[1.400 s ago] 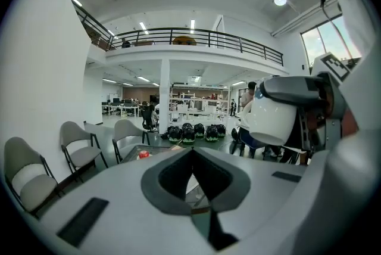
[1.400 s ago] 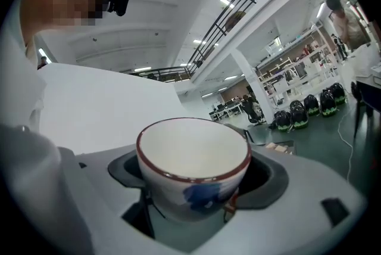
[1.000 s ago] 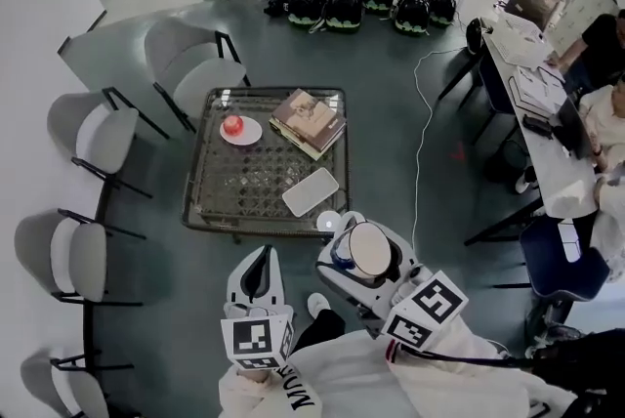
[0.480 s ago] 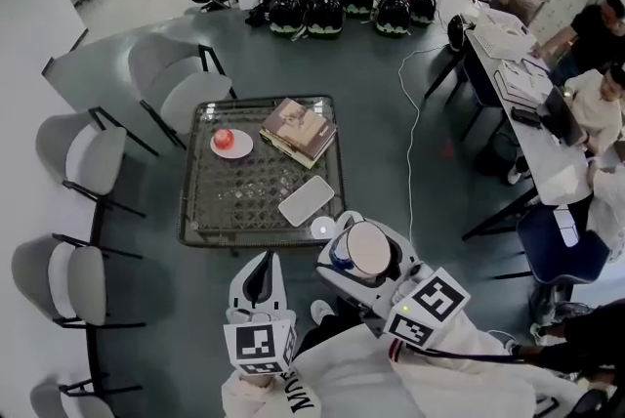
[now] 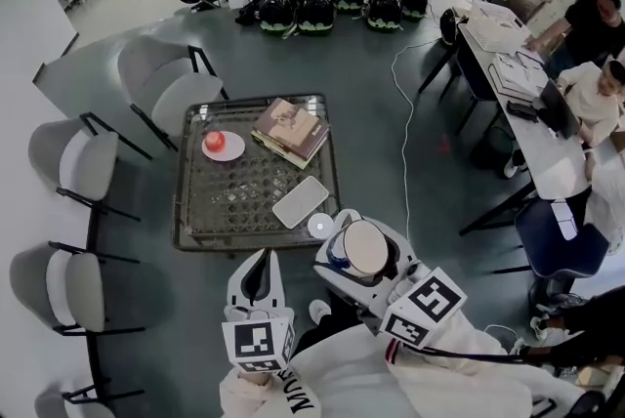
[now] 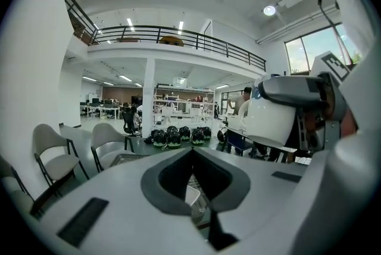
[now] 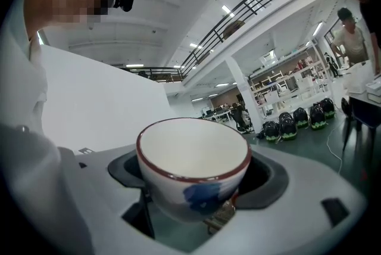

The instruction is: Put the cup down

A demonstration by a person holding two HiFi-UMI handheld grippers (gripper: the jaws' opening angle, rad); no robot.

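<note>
My right gripper (image 7: 191, 209) clamps the white, red-rimmed cup (image 7: 193, 158) upright between its 2 jaws, in the air just off the glass table's (image 5: 234, 196) corner nearest me. My left gripper (image 6: 197, 188), jaws closed on nothing, hangs short of that table's near edge

On the table (image 5: 220, 206), by the far left corner: plate (image 5: 232, 150) with an apple (image 5: 211, 141) on it. By the far right corner: stack of books (image 5: 290, 129). Toward the near right corner: flat tray (image 5: 300, 201), with a small round disc (image 5: 320, 226) just beside it at the near edge. Off the table, just before that corner: cup (image 5: 367, 248) between the jaws of the right gripper (image 5: 344, 248). Left of it, before the near edge: left gripper (image 5: 260, 262). Chairs (image 5: 86, 162) along the left edge; helmets (image 5: 332, 1) on the floor beyond the far edge.
</note>
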